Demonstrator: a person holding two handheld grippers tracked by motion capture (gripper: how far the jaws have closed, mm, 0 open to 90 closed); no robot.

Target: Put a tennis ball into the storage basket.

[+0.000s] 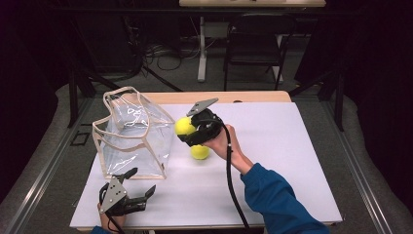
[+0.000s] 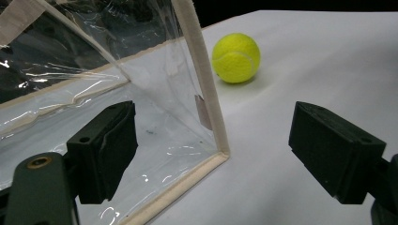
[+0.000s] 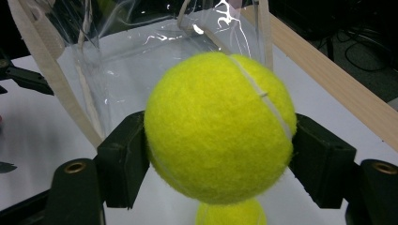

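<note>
Two tongs: right tongs (image 1: pixel 187 130) grasping a tennis ball (image 1: pixel 184 126) beside the clear bag's rim (image 1: pixel 127 91); left tongs (image 1: pixel 140 185) released near the table edge (image 1: pixel 160 226).

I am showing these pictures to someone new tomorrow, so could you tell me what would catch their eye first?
Most striking is the bright yellow tennis ball clamped in the right claw, held above the white table beside the clear plastic bag. A second tennis ball lies on the table just below it. The left claw stands open at the table's near edge, by the bag's bottom corner.
</note>
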